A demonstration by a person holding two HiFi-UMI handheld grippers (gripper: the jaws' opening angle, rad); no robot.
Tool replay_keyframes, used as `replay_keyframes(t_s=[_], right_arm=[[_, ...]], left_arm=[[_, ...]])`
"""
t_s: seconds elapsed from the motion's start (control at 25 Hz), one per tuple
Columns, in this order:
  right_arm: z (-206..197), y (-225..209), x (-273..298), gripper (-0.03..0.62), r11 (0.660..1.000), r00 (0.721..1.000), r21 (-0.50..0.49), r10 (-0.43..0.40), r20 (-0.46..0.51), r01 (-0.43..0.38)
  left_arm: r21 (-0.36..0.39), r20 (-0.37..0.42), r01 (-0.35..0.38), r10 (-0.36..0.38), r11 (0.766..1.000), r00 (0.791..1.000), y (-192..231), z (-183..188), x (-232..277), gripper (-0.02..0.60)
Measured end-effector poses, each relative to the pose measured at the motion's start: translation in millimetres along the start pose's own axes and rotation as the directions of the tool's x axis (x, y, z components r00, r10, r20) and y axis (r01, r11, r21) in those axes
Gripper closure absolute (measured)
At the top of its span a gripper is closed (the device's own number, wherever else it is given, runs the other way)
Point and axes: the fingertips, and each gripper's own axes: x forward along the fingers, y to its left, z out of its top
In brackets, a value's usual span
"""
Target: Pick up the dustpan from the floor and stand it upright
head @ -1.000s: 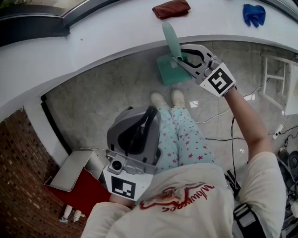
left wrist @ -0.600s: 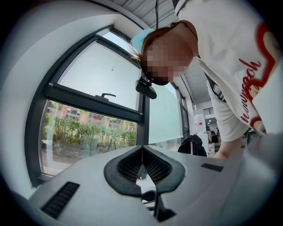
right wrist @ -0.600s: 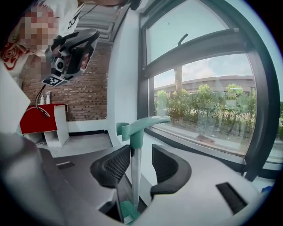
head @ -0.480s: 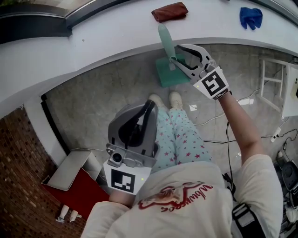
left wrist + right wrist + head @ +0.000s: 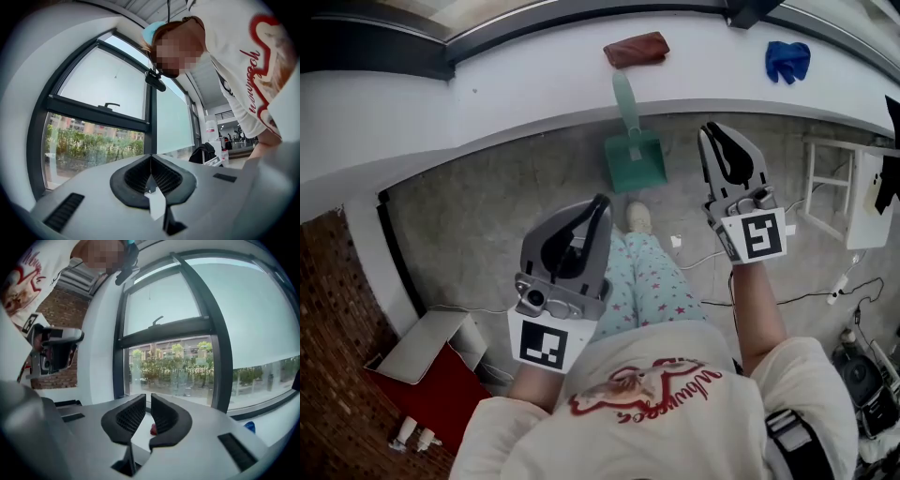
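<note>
The green dustpan (image 5: 636, 161) stands on the grey floor with its pan down. Its handle (image 5: 625, 98) points up against the white wall under the window sill (image 5: 506, 70). Nothing holds it. My right gripper (image 5: 718, 133) hangs to its right, well apart from it and raised. Its jaws have just been closing; the right gripper view shows a narrow gap between them at the right gripper (image 5: 148, 401), with nothing in it. My left gripper (image 5: 599, 202) floats over the person's legs, its jaws meeting at the tips in the left gripper view (image 5: 151, 158), empty.
A red-brown cloth (image 5: 636, 49) and a blue glove (image 5: 787, 58) lie on the sill. A white frame stand (image 5: 839, 192) is at the right, with cables (image 5: 787, 300) on the floor. A red and grey box (image 5: 441, 366) sits by the brick wall at lower left. The person's shoe (image 5: 639, 217) is near the dustpan.
My right gripper has let go of the dustpan's handle, lifted and drawn back to the right, jaws opening wide and then narrowing. The dustpan stays upright against the wall. The left gripper barely moved.
</note>
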Motion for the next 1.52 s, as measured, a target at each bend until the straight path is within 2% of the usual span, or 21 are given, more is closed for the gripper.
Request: replay_keyframes(t_s=[0.28, 0.4, 0.52, 0.64, 0.76, 0.88, 1.0, 1.12, 1.24, 1.52], right_arm=[[93, 13, -29, 0.569, 1.000, 0.995, 0.010, 0.011, 0.101, -0.012], [114, 33, -32, 0.569, 0.997, 0.992, 0.032, 0.063, 0.113, -0.067], [132, 62, -34, 0.569, 0.993, 0.988, -0.002, 0.114, 0.102, -0.114], [153, 86, -40, 0.569, 0.992, 0.987, -0.016, 0.126, 0.103, -0.125], [175, 112, -51, 0.569, 0.990, 0.978, -0.026, 0.139, 0.154, -0.136], [185, 139, -76, 0.569, 0.992, 0.976, -0.048, 0.125, 0.180, -0.118], [182, 177, -112, 0.569, 0.992, 0.979, -0.079, 0.108, 0.171, -0.096], [190, 226, -146, 0.569, 0.997, 0.979, -0.048, 0.069, 0.194, -0.061], [192, 271, -181, 0.569, 0.998, 0.976, -0.045, 0.049, 0.214, -0.040], [204, 328, -274, 0.569, 0.999, 0.977, -0.021, -0.041, 0.208, 0.046]], left_arm=[[0.005, 0.030, -0.010, 0.010, 1.000, 1.000, -16, 25, -1, 0.561], [0.005, 0.060, -0.017, 0.016, 1.000, 0.998, -24, 46, -6, 0.561], [0.003, 0.083, -0.021, 0.021, 1.000, 0.996, -27, 69, -17, 0.561], [0.000, 0.110, -0.018, 0.018, 1.000, 0.994, -28, 91, -32, 0.562], [-0.002, 0.138, -0.012, 0.012, 1.000, 0.990, -35, 105, -54, 0.561], [0.010, 0.156, -0.020, 0.018, 1.000, 0.988, -46, 113, -87, 0.562], [0.013, 0.134, -0.043, 0.041, 0.999, 0.990, -55, 111, -138, 0.563], [-0.010, 0.097, -0.065, 0.066, 0.998, 0.993, -61, 107, -201, 0.562], [-0.034, 0.095, -0.072, 0.074, 0.997, 0.993, -72, 113, -258, 0.563], [-0.032, 0.136, 0.037, -0.033, 0.999, 0.990, -128, 142, -329, 0.562]])
